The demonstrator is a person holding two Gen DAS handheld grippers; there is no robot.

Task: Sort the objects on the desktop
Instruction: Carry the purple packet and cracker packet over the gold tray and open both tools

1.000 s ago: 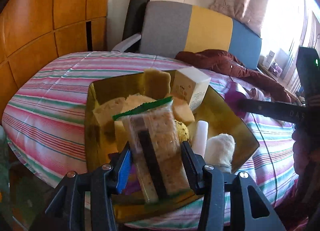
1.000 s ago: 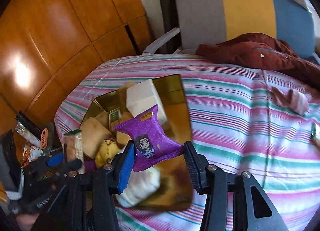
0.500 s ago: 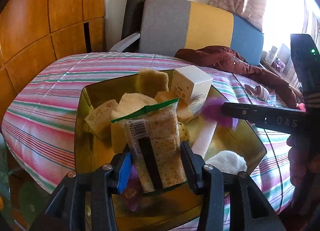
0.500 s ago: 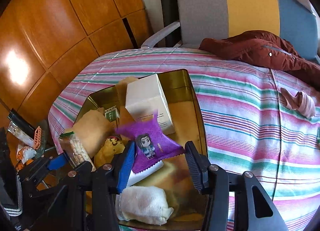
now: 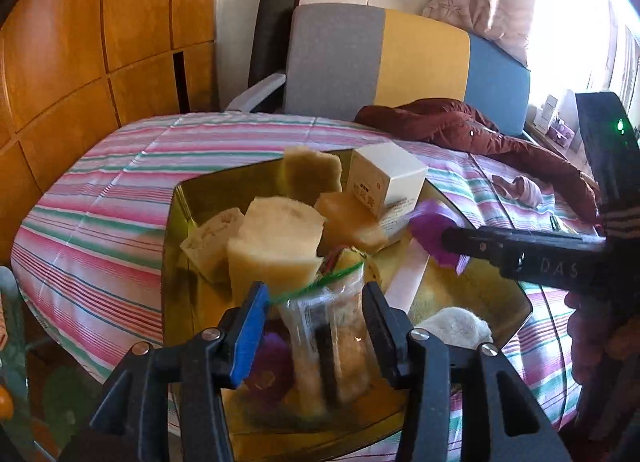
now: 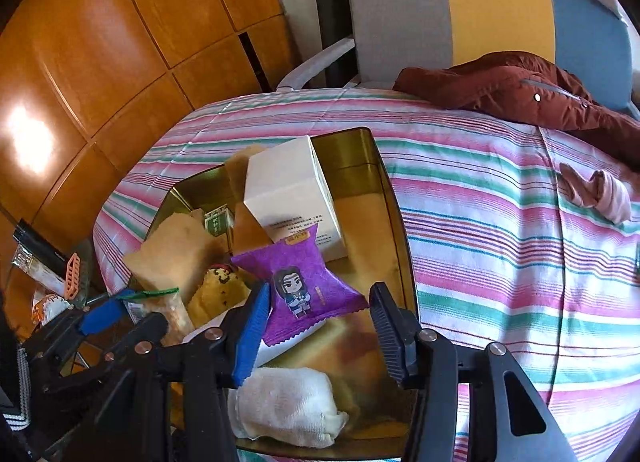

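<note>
Your left gripper [image 5: 314,316] now opening, cracker pack [image 5: 328,346] slipping down into gold tray [image 5: 176,262]. Your right gripper [image 6: 316,316] loose around purple snack [image 6: 298,290], now lower over tray. Both nearly sorted.

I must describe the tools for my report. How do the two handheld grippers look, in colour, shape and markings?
Both are black plastic frames with silver screws. On the left gripper and the right gripper, the left-side finger carries a blue pad and the other a black ribbed pad. Seen from the left wrist camera, the right gripper's body shows pale letters "DAS" and a small green light. A black-and-white striped cuff is worn beside it.
</note>
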